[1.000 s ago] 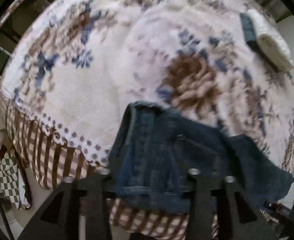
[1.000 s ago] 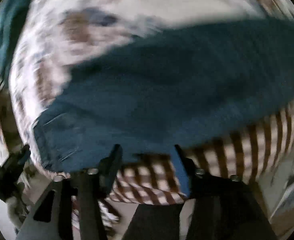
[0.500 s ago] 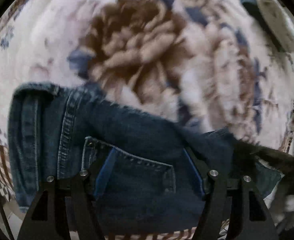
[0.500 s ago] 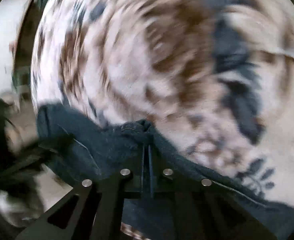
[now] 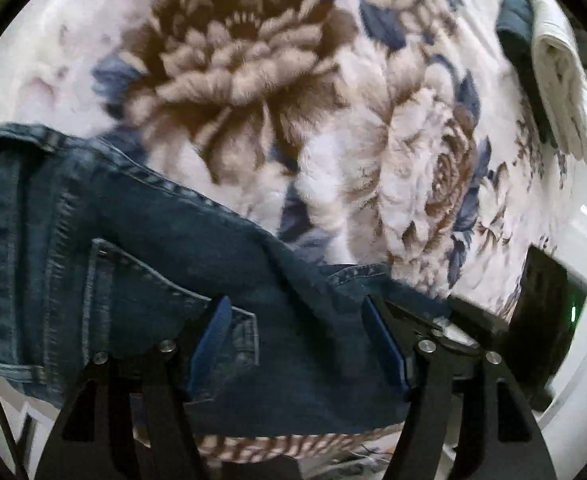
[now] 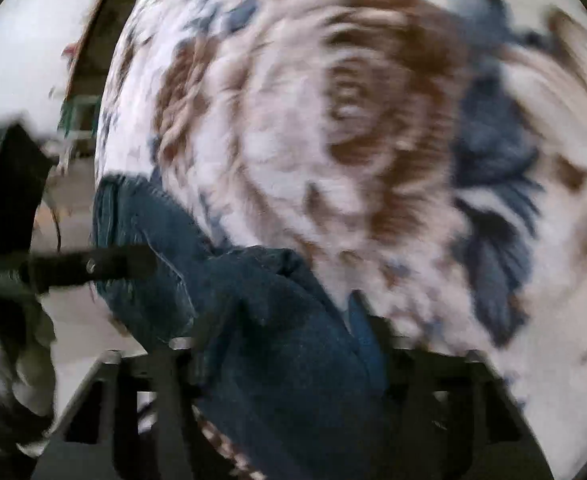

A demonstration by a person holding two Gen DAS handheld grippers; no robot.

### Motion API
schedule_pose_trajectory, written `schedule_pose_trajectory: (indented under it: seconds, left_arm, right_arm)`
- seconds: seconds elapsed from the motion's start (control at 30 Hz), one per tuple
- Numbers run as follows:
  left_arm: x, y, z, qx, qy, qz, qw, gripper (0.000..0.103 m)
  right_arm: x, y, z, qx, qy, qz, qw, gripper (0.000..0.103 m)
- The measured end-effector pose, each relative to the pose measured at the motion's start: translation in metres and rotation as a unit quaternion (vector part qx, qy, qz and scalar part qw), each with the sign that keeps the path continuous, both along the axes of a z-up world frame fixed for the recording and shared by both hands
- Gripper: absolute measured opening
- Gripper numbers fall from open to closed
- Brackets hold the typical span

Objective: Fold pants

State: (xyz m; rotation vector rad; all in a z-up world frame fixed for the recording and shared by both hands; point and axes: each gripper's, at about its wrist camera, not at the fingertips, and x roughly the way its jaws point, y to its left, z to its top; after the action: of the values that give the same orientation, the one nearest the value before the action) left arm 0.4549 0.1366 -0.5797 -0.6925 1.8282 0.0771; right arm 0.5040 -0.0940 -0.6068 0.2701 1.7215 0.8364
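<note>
The jeans (image 5: 145, 264) lie bunched along the near edge of the bed, on a plush flowered blanket (image 5: 253, 80), presumably dragged there so the person can work them from the bedside. The left gripper (image 5: 297, 344) hangs over the seat of the jeans with its blue pads spread wide, gripping nothing; a back pocket (image 5: 153, 304) lies just beneath it, face up.

The right gripper (image 6: 285, 344) is badly blurred. Denim is heaped between its fingers, but whether it pinches that cloth I cannot tell.

From the left camera, the waistband (image 5: 1, 240) points toward the bed's left side and the legs trail right, so the long axis runs along the near edge. Folded white and dark cloths (image 5: 553, 80) sit at the far right corner.
</note>
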Motion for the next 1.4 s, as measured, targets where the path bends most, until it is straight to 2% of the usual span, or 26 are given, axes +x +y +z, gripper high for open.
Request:
schedule_pose_trajectory:
  seconds: [0.07, 0.1, 0.17, 0.23, 0.33, 0.4, 0.53, 0.57, 0.6, 0.63, 0.7, 0.8, 0.87, 0.93, 0.97, 1.07, 1.2, 1.27, 1.4]
  left_arm:
    - [0.001, -0.001, -0.007, -0.012, 0.019, 0.014, 0.9997, 0.065]
    - [0.002, -0.003, -0.011, -0.015, 0.028, 0.02, 0.9993, 0.065]
    - [-0.002, -0.002, -0.018, -0.035, 0.05, 0.042, 0.9972, 0.065]
    - [-0.006, 0.001, -0.023, -0.051, 0.07, 0.068, 0.9939, 0.065]
    - [-0.009, 0.003, -0.03, -0.058, 0.086, 0.098, 0.9897, 0.065]
    - [-0.012, 0.004, -0.035, -0.058, 0.095, 0.113, 0.9873, 0.065]
    - [-0.012, 0.003, -0.051, -0.042, 0.11, 0.124, 0.9853, 0.065]
    - [-0.011, 0.0, -0.055, -0.035, 0.111, 0.122, 0.9857, 0.064]
    - [-0.011, -0.003, -0.057, -0.022, 0.111, 0.118, 0.9866, 0.053]
    - [-0.011, -0.006, -0.057, -0.006, 0.11, 0.102, 0.9886, 0.047]
    - [-0.011, -0.012, -0.053, 0.012, 0.094, 0.072, 0.9929, 0.031]
    - [-0.018, -0.016, -0.046, 0.01, 0.067, 0.064, 0.9957, 0.02]
    - [-0.024, -0.015, -0.043, 0.005, 0.06, 0.072, 0.9956, 0.019]
    - [-0.028, -0.015, -0.039, 0.001, 0.056, 0.082, 0.9951, 0.019]
    - [-0.031, -0.014, -0.037, -0.001, 0.053, 0.085, 0.995, 0.019]
    - [-0.039, -0.011, -0.037, -0.012, 0.05, 0.1, 0.9937, 0.019]
    - [-0.047, -0.008, -0.035, -0.026, 0.047, 0.109, 0.9926, 0.019]
    - [-0.055, -0.003, -0.033, -0.032, 0.043, 0.111, 0.9924, 0.019]
    - [-0.056, 0.001, -0.024, -0.056, 0.029, 0.147, 0.9872, 0.021]
  right_arm:
    - [-0.006, 0.0, 0.002, -0.009, -0.023, 0.009, 1.0, 0.012]
    - [-0.017, -0.009, 0.019, -0.002, -0.059, 0.009, 0.998, 0.01]
    - [-0.02, -0.01, 0.025, 0.006, -0.066, 0.004, 0.998, 0.009]
    - [-0.038, -0.013, 0.047, 0.023, -0.095, 0.007, 0.995, 0.007]
    - [-0.049, -0.007, 0.06, 0.037, -0.101, 0.011, 0.994, 0.003]
    - [-0.064, 0.0, 0.066, 0.041, -0.111, 0.034, 0.992, 0.003]
    - [-0.078, 0.02, 0.055, 0.043, -0.102, 0.049, 0.993, 0.003]
    - [-0.079, 0.025, 0.053, 0.048, -0.099, 0.05, 0.993, 0.003]
    - [-0.079, 0.025, 0.052, 0.053, -0.099, 0.05, 0.992, 0.003]
    - [-0.078, 0.029, 0.049, 0.053, -0.096, 0.053, 0.993, 0.003]
    - [-0.072, 0.024, 0.042, 0.054, -0.077, 0.046, 0.994, 0.003]
    - [-0.059, 0.02, 0.023, 0.08, -0.02, 0.021, 0.996, 0.006]
    - [-0.049, 0.008, 0.012, 0.096, 0.021, -0.012, 0.995, 0.01]
    - [-0.038, -0.004, -0.004, 0.112, 0.069, -0.048, 0.99, 0.031]
    - [-0.034, -0.009, -0.011, 0.118, 0.088, -0.067, 0.987, 0.034]
    - [-0.023, -0.02, -0.026, 0.158, 0.145, -0.11, 0.971, 0.035]
    - [-0.012, -0.024, -0.036, 0.198, 0.188, -0.148, 0.951, 0.046]
    - [-0.012, -0.015, -0.044, 0.2, 0.21, -0.145, 0.946, 0.052]
    - [-0.01, 0.003, -0.062, 0.196, 0.264, -0.128, 0.936, 0.052]
